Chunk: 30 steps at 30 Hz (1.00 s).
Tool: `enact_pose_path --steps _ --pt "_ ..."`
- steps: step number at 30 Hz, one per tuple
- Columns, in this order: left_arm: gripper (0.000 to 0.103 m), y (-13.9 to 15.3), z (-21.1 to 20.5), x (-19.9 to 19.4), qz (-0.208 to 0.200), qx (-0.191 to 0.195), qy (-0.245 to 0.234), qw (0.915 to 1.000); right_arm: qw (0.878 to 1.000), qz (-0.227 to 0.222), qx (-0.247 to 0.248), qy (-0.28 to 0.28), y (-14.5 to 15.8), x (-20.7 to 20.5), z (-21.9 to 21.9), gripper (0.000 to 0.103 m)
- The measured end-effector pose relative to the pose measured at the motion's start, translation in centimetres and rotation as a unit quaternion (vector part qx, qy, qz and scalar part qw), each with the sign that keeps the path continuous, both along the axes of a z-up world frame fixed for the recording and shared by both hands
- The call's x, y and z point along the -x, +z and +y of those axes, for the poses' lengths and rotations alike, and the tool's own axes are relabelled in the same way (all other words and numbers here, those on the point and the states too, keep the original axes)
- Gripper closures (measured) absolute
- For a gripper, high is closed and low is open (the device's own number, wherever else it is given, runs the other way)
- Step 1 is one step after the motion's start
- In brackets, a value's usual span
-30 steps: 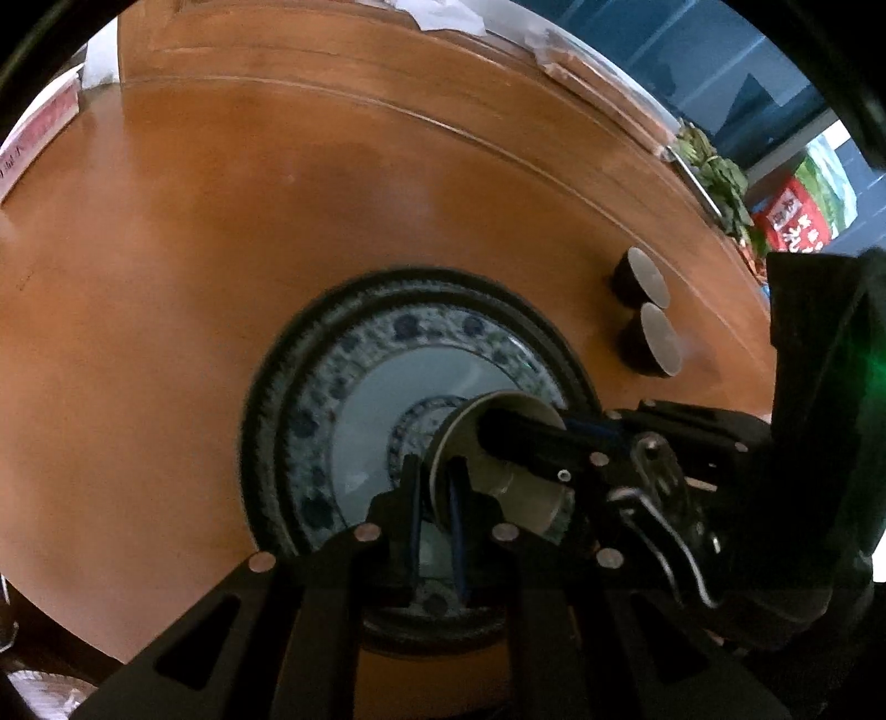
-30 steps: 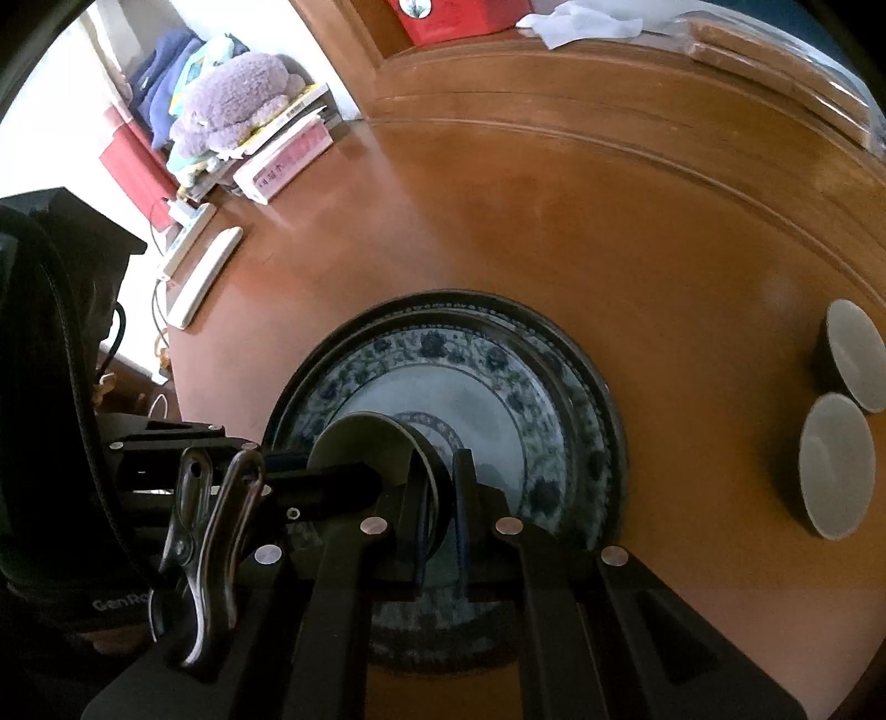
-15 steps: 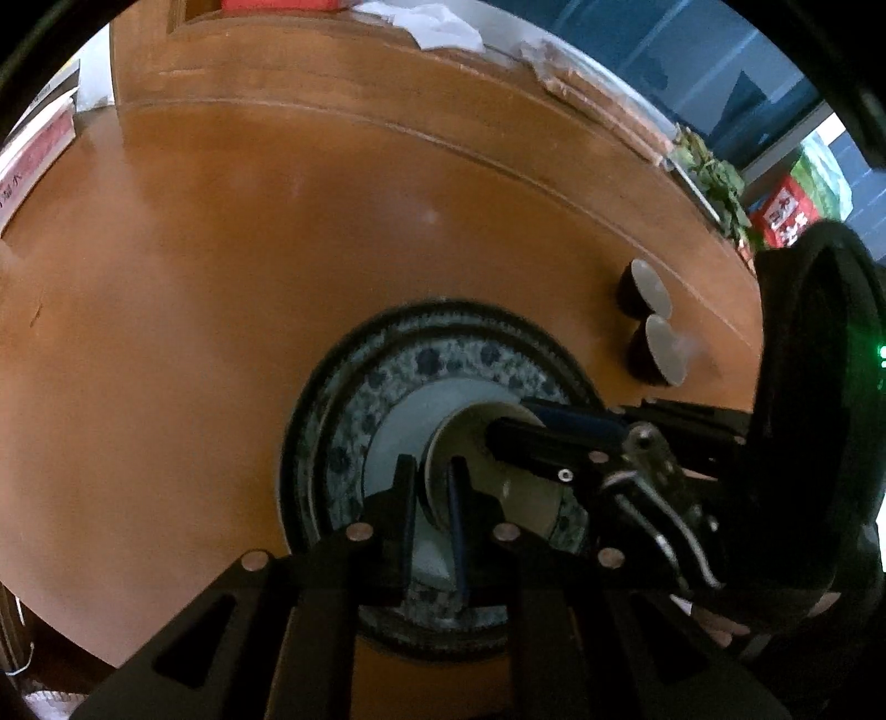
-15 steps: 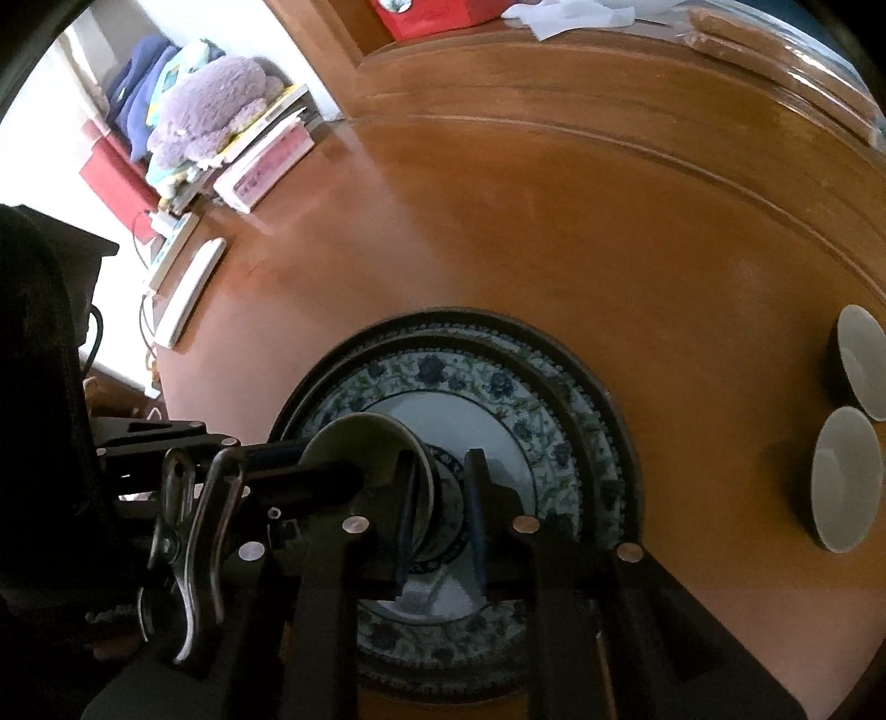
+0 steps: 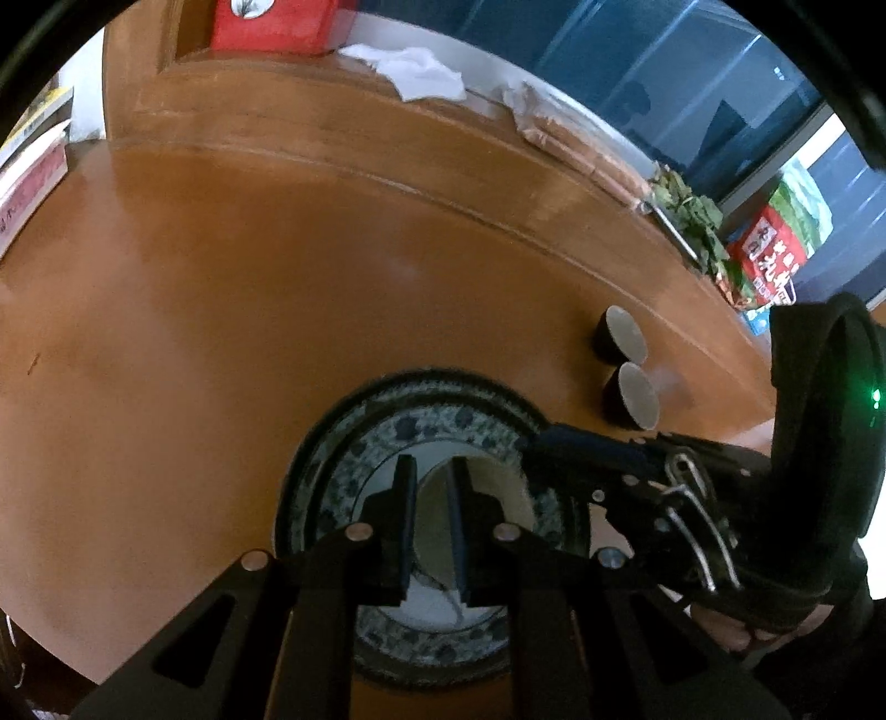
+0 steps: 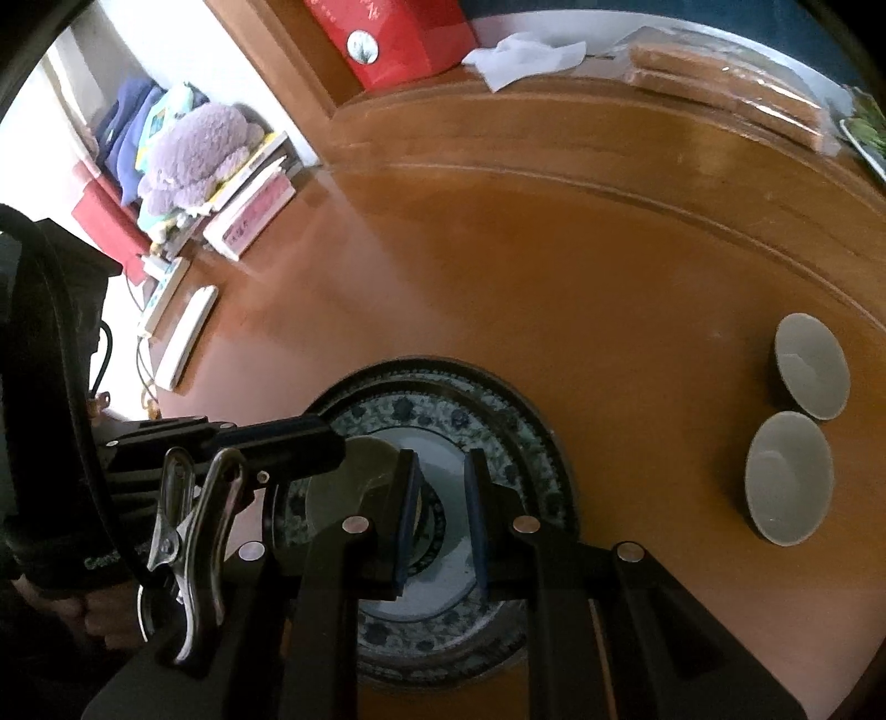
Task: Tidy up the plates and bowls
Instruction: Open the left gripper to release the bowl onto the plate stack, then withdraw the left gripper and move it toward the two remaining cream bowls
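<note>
A stack of blue-and-white patterned plates lies on the round wooden table near its front edge. A small grey bowl sits on the plates. My left gripper is slightly open, its fingers astride the bowl's left rim. My right gripper is open over the plate centre, just right of the bowl, holding nothing. Two more grey bowls stand side by side to the right of the plates.
The wooden table has a raised outer ring at the back with a white cloth, wrapped packages and greens. A red box stands behind. Books and a plush toy lie off the left edge.
Both grippers have opened and pulled back and up from the bowl, which now rests on the plates. The right gripper has let go of its rim.
</note>
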<state>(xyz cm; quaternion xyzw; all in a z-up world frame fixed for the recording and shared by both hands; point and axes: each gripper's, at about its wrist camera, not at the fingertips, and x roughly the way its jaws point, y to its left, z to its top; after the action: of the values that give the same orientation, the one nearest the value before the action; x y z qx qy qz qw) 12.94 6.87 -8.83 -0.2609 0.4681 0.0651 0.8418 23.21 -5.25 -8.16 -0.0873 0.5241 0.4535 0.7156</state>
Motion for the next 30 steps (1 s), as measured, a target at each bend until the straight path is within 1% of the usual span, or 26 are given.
enact_pose_path --steps 4,12,16,22,30 --pt "0.093 0.9 -0.6 -0.1 -0.019 -0.007 -0.005 0.9998 0.999 -0.004 -0.025 -0.022 0.9 -0.5 -1.4 0.085" --pt "0.093 1.6 -2.9 -1.4 -0.038 -0.009 -0.04 0.9984 0.997 -0.007 -0.027 -0.072 1.2 -1.1 -4.7 0.085" --pt "0.093 1.7 -5.2 -2.5 -0.043 -0.009 -0.072 0.9965 0.994 -0.015 -0.028 -0.106 1.7 -1.2 -7.4 0.085" --pt "0.093 1.8 -9.4 -4.4 -0.047 -0.008 -0.128 0.9906 0.985 -0.019 -0.028 -0.171 2.0 -1.1 -12.8 0.085" --pt "0.093 1.6 -15.7 -6.3 -0.043 -0.001 -0.209 0.977 0.966 -0.016 -0.026 -0.256 1.8 -0.3 -20.4 0.085"
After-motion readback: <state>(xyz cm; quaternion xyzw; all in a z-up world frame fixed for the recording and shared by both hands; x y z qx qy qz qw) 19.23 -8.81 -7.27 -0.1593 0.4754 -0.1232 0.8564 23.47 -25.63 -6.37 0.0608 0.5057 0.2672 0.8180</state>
